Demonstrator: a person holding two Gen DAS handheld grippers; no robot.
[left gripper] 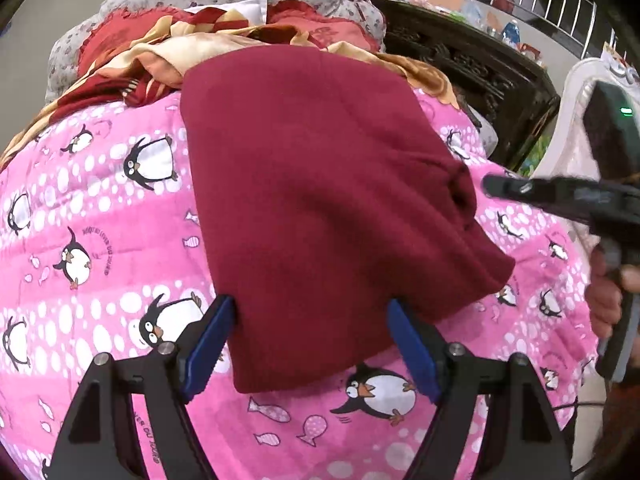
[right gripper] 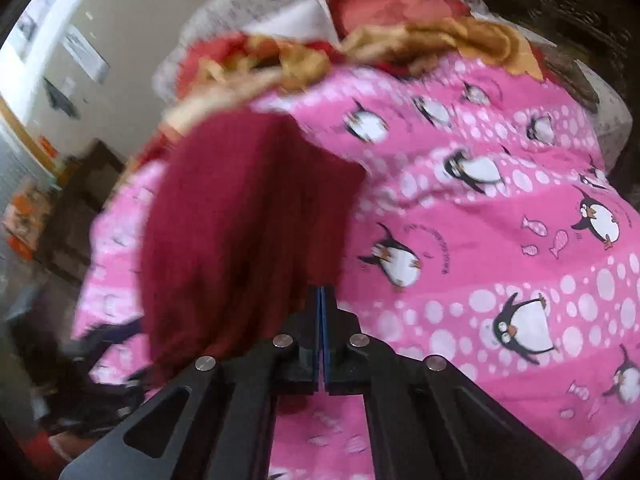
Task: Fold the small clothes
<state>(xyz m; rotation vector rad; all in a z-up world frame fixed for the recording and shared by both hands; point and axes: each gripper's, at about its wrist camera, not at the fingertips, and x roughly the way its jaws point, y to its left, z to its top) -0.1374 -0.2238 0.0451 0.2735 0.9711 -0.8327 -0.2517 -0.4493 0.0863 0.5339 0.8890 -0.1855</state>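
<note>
On the far left of the left wrist view lies open pink penguin-print quilt [left gripper: 100,248], spread over a bed and carrying the work. Just right of that, the left gripper [left gripper: 310,344] stands with its blue pads wide apart, released, straddling the near corner of the dark red knit garment [left gripper: 320,200]. The left pad sits beside the garment's left edge and the right pad lies against or just above its lower hem; neither presses the cloth, so nothing is held.

The garment lies flat on the quilt, its long axis running from that near corner up and away toward the rumpled orange-and-red bedding [left gripper: 192,52] at the back. It stretches directly ahead of the left jaws, which makes the left hand the nearer one to the near hem.

Further right, the right gripper [left gripper: 492,187] comes in from the side, its tip close to a puckered spot on the garment's right edge. In its own blurred view the right gripper [right gripper: 322,300] has its pads clenched together with no visible gap; the red cloth lies just ahead and to the left, and whether a thin fold is pinched between them cannot be told. A hand [left gripper: 608,300] wraps its handle at the far right.

The fold probably turns on the left jaws closing on the near corner and carrying it along the long axis.
</note>
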